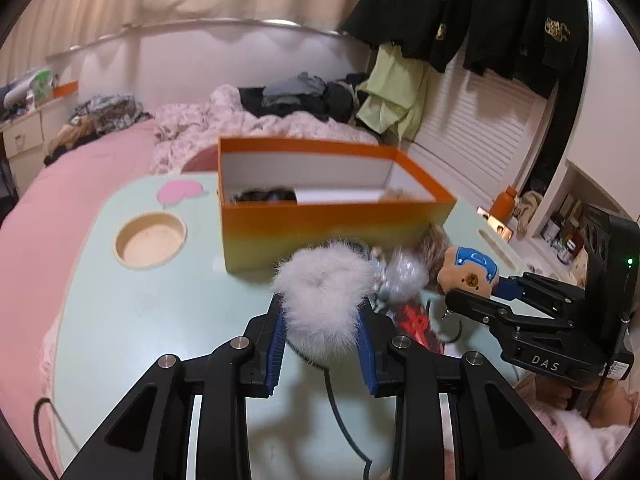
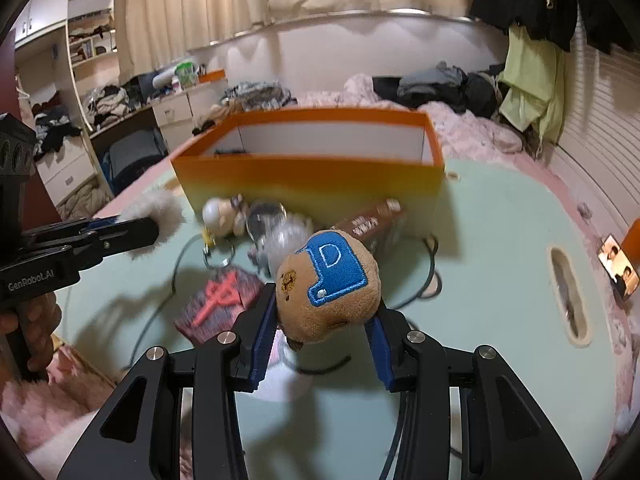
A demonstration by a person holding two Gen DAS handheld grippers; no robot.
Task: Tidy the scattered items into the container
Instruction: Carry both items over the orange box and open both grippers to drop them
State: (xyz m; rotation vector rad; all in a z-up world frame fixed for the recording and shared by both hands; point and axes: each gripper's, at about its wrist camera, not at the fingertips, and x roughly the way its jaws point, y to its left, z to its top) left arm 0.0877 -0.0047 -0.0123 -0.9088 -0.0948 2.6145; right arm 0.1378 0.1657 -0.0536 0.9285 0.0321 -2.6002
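Observation:
My left gripper [image 1: 322, 316] is shut on a white fluffy pom-pom [image 1: 320, 284], held just above the mint-green table [image 1: 160, 312] in front of the orange box [image 1: 320, 224]. The right wrist view shows the same gripper [image 2: 136, 232] at the left with the pom-pom [image 2: 156, 206]. My right gripper [image 2: 326, 316] is shut on a brown plush with a blue "D" patch [image 2: 328, 284], also short of the open orange box [image 2: 312, 184]. In the left wrist view it [image 1: 460, 300] holds the plush [image 1: 468, 270] at the right. Dark items lie inside the box.
Between the grippers and the box lie a red-patterned packet [image 2: 220, 300], a brown tube [image 2: 372, 220], a small figure keychain [image 2: 224, 216], a clear ball [image 2: 280, 240] and a black cable [image 2: 424, 292]. The table has a round recess [image 1: 151, 240] and a slot [image 2: 568, 292]. A pink bed [image 1: 60, 184] lies behind.

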